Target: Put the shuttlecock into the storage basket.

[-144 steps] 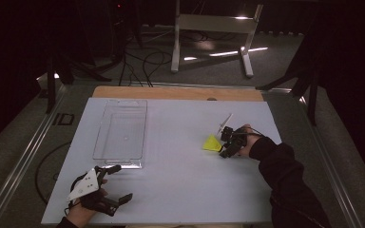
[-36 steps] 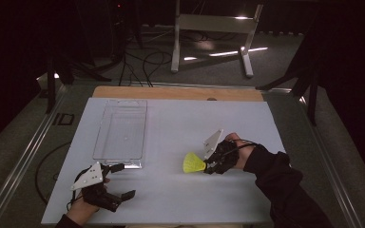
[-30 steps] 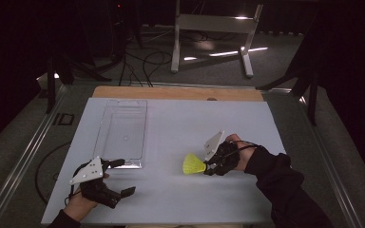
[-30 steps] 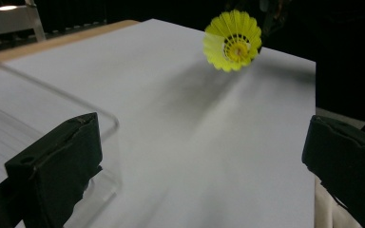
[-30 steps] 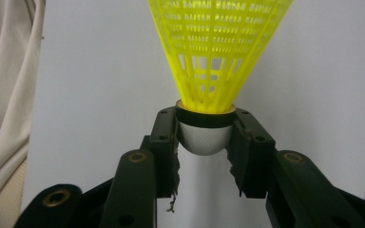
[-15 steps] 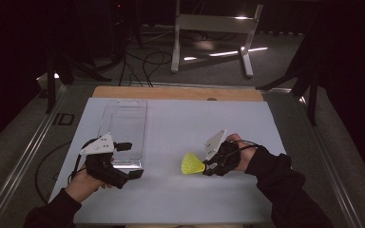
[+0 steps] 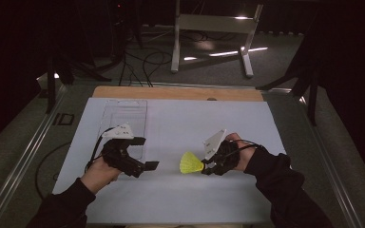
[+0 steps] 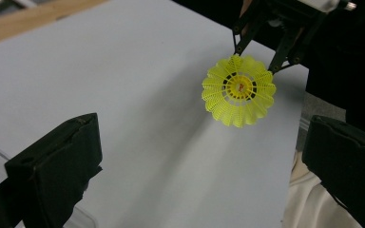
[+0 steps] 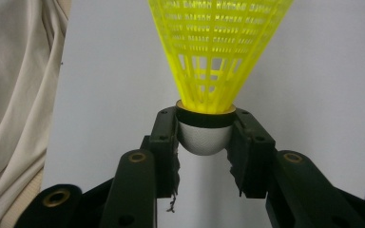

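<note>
— What did the right gripper (image 7: 207,167) hold at that moment?

— It held the yellow shuttlecock (image 7: 190,163). In the right gripper view its two jaws were pressed on the grey rounded cork (image 9: 204,135) from both sides, and the yellow skirt pointed away from the gripper.

— And where was the shuttlecock on the table?

— It was above the white board (image 7: 171,123), in the middle part, a little toward the person's side. From the high view I could not tell if the skirt touched the board or not. The open end of the skirt faced toward the left gripper (image 7: 148,153).

— Was the left gripper closed too?

— No, its jaws stood wide apart and nothing was between them. In the left gripper view the shuttlecock appeared farther off, seen from the front, with the round opening toward the camera. The two grippers were near, but apart.

— What else was there?

— A clear plastic box (image 7: 123,118) lay on the left part of the board, just behind the left gripper.
</note>
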The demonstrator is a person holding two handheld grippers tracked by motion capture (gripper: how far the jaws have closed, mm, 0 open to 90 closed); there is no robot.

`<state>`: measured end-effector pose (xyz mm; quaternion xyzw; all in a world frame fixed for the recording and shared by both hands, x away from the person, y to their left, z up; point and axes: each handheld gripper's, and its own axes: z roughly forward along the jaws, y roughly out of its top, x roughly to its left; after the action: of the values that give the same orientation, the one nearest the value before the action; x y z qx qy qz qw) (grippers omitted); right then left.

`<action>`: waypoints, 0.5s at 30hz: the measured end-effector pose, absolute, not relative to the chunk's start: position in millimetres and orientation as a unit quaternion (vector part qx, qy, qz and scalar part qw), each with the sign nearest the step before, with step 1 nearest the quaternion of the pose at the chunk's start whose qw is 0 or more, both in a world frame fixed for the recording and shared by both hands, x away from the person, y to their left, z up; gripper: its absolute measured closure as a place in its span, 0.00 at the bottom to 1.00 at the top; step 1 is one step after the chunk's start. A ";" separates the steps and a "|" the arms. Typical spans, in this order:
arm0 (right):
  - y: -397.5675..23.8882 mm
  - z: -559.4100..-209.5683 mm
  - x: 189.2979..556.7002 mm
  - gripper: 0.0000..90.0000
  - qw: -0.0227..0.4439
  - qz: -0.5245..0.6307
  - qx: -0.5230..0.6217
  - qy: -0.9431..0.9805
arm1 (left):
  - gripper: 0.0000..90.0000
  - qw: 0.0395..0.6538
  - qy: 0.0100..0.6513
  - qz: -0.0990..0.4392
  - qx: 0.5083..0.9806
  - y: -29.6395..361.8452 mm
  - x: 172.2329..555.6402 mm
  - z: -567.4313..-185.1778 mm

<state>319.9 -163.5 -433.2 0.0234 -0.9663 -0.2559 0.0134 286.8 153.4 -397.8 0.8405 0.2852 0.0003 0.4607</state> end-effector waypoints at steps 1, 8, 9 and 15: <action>-163.3 -432.8 319.7 0.73 0.015 -0.258 0.024 -0.966 | 0.00 0.456 0.289 -0.001 0.842 150.6 287.3 -397.2; -162.9 -431.5 319.1 0.73 0.015 -0.256 0.024 -0.966 | 0.01 0.432 0.287 -0.007 0.855 132.8 292.7 -393.8; -162.9 -431.3 319.0 0.73 0.013 -0.255 0.024 -0.967 | 0.01 0.433 0.291 -0.012 0.853 129.0 294.9 -393.0; -160.6 -430.7 318.7 0.73 0.016 -0.253 0.028 -0.967 | 0.01 0.424 0.294 -0.026 0.856 115.1 300.6 -391.3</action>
<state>318.7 -160.6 -430.7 0.0276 -0.9671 -0.2526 0.0158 300.6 115.1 -391.3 0.8561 0.2944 -0.0262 0.4239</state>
